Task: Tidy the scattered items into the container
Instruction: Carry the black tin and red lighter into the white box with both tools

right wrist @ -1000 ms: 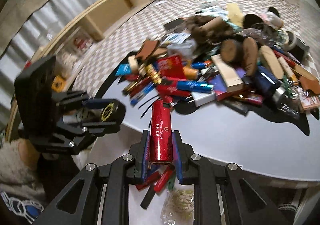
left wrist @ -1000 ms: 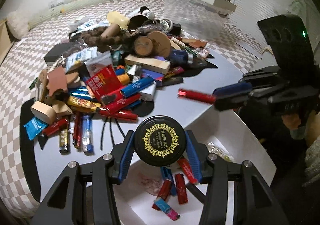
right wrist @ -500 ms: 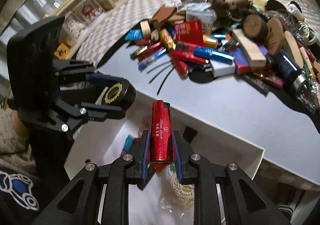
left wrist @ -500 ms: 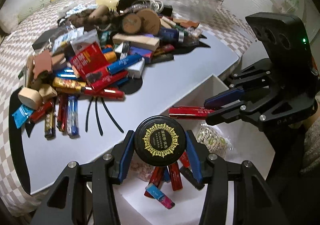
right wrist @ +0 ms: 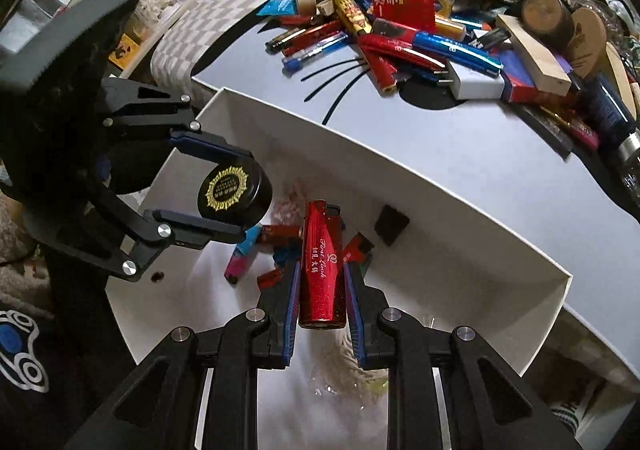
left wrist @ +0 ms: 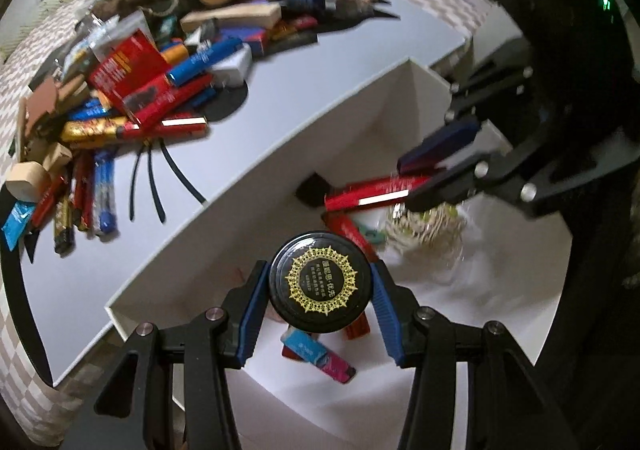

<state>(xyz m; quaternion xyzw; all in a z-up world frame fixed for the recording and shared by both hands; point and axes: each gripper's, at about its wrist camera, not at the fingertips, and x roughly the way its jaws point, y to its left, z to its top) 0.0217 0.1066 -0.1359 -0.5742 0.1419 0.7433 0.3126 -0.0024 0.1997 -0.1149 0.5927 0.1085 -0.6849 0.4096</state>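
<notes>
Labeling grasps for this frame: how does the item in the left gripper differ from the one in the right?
Shape: the black tin is round and squat; the red lighter is long and slim.
Colour: the tin's lid is black with a gold emblem; the lighter is metallic red with pale script.
Grip: the left gripper pinches the tin across its round sides; the right gripper clamps the lighter lengthwise.
Shared: both are held over the white box.

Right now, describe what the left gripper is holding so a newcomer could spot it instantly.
Find the white open-topped box beside the grey table with its pile of clutter. Above the box's inside, the left gripper clamps a round black tin with a gold sunburst emblem on its lid. Everything else nearby is long and stick-shaped, like the red metallic lighter in the right gripper.
</notes>
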